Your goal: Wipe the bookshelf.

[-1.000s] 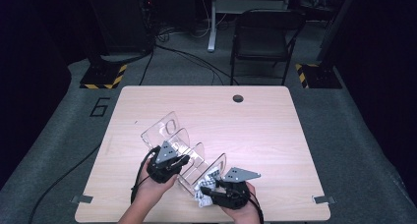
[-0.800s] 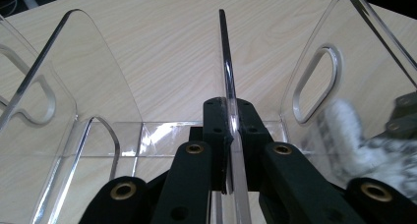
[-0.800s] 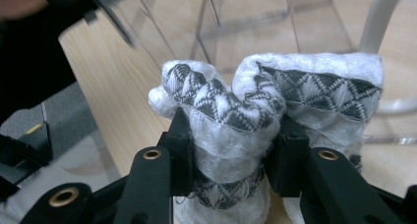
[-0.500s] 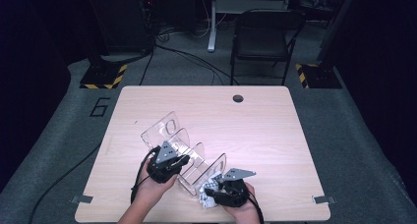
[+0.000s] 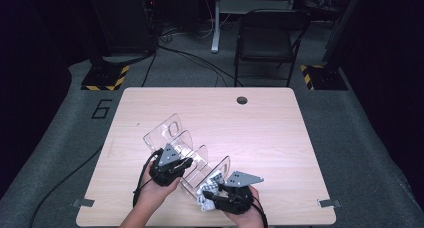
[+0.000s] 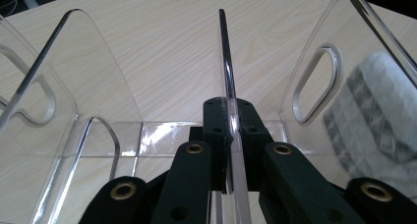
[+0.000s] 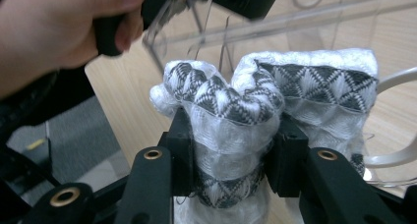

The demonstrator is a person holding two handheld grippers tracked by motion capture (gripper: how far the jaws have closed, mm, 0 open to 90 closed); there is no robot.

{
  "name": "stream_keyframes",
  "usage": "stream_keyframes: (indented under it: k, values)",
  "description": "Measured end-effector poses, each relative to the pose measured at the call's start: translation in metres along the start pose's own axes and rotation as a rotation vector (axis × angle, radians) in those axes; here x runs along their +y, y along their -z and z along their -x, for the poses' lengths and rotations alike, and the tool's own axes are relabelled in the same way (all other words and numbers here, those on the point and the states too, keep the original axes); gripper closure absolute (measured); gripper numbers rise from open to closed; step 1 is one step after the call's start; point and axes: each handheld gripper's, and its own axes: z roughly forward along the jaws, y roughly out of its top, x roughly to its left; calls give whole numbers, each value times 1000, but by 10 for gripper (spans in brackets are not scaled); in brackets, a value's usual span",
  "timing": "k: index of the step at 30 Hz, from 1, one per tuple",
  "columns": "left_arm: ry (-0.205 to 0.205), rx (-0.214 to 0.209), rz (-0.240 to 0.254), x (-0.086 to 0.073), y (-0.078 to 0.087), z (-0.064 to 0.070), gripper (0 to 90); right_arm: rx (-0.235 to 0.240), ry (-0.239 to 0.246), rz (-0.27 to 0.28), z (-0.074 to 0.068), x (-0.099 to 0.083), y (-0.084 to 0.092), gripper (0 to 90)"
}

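A clear acrylic rack point(image 5: 187, 150) with several upright dividers lies slantwise on the wooden table. My left gripper point(image 5: 172, 167) is shut on one divider point(image 6: 225, 62); its black pads point(image 6: 216, 135) press the thin clear sheet from both sides. My right gripper point(image 5: 214, 200) is at the rack's near right end, shut on a rolled white cloth with a black diamond pattern point(image 7: 231, 103). The cloth point(image 5: 204, 203) bulges above the right gripper point(image 7: 231, 150). In the left gripper view the same cloth point(image 6: 378, 106) shows blurred through the rightmost divider.
The person's left hand point(image 7: 54, 27) and the rack's base point(image 7: 275, 22) are close in front of the cloth. The table's front edge point(image 5: 200, 223) runs just below both hands. A cable hole point(image 5: 242, 99) is at the far side, a chair point(image 5: 270, 38) behind the table.
The right gripper and its cloth have shifted only slightly beside the rack's near end. The left gripper has stayed clamped on the divider.
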Motion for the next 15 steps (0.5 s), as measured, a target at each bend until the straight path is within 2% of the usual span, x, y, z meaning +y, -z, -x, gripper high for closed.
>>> stream_keyframes:
  k: [2, 6, 8, 10, 13, 15]
  values:
    - [-1, 0, -1, 0, 0, 0, 857, 2, 4, -30, 2, -6, -5, 611]
    - [-1, 0, -1, 0, 0, 0, 857, -2, -49, -114, 17, -23, -20, 605]
    - [-1, 0, -2, 0, 0, 0, 857, -12, -79, -134, 25, -29, -25, 610]
    - [0, -1, -2, 0, 0, 0, 857, 15, -125, -122, 33, -31, -24, 617]
    - [-2, -1, -3, 0, 0, 0, 857, -14, -125, -113, 40, -28, -21, 616]
    - [1, -1, -3, 0, 0, 0, 857, -31, -144, -113, 42, -24, -17, 617]
